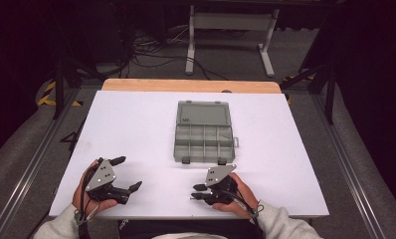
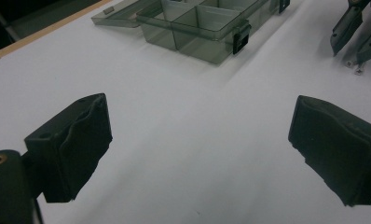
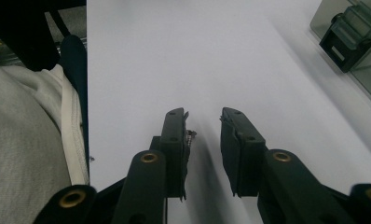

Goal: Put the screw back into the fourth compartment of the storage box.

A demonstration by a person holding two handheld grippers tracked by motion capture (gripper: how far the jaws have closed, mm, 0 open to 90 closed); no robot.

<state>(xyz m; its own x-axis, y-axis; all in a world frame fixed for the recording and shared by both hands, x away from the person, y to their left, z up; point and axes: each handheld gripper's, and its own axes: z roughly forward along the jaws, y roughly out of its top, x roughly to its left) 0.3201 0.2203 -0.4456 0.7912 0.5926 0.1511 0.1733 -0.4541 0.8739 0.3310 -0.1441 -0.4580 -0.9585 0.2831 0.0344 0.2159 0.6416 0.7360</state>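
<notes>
Resting on the white table (image 1: 136,129), the left gripper (image 1: 128,174) has its jaws spread wide with nothing between them. The right gripper (image 1: 196,191) lies near the table's front edge, jaws narrowed to a small gap around a tiny screw (image 3: 191,134) beside one pad, not clamped. The clear plastic organizer box (image 1: 204,132) sits open just beyond the right gripper, lid laid back.
</notes>
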